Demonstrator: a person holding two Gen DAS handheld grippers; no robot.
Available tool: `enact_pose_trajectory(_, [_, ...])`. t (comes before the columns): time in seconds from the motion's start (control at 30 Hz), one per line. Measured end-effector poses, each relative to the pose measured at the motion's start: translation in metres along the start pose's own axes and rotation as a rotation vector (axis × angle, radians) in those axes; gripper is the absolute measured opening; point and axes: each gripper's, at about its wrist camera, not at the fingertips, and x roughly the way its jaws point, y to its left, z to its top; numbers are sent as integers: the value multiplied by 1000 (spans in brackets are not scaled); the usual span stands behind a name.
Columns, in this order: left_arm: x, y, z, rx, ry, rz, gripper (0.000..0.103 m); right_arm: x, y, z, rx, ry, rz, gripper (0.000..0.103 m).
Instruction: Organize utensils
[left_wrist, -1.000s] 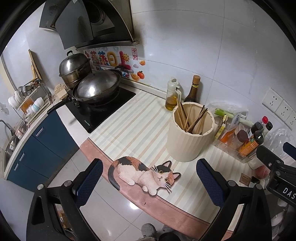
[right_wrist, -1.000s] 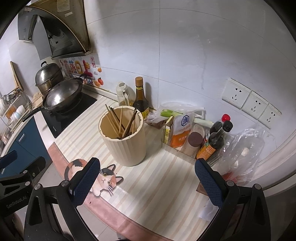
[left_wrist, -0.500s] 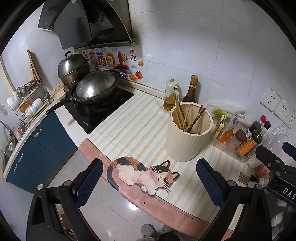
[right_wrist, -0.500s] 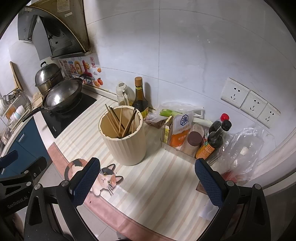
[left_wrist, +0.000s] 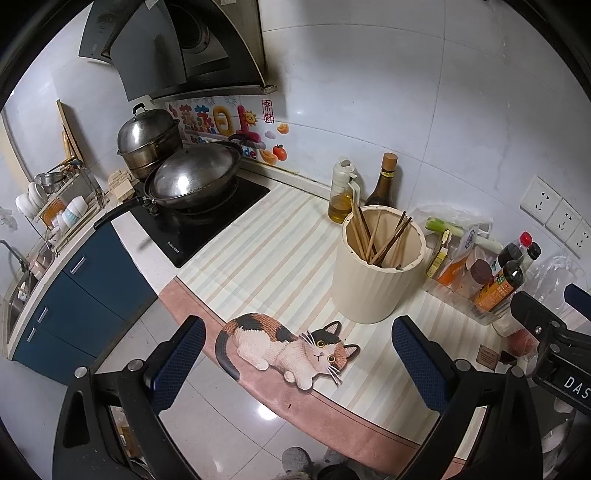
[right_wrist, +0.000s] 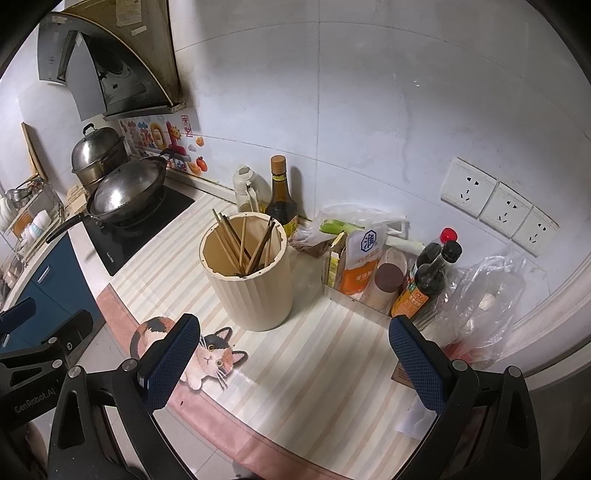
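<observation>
Both hand-held grippers, left and right, hover wide apart above the counter.

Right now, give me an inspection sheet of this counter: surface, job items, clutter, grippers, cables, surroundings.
Surface: striped mat with a cat print covers the counter.
Job's things: chopsticks stand loose and crossed in the cream holder; none lie on the mat.
Clutter: oil bottle and brown bottle behind the holder; tray of sauce bottles and packets to its right; plastic bag at the far right.
Grippers: left gripper and right gripper both open, empty, over the counter's front edge.
Cables: nothing seen.
Surroundings: wok on the hob, steamer pot behind, hood above, wall sockets, dish rack far left.
</observation>
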Motion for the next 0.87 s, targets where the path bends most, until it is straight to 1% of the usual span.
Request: enact_pose_trajectory(0.87, [-11,-4,0,-2,-20,4,103,-8,1,-2,-3,-7,7,103])
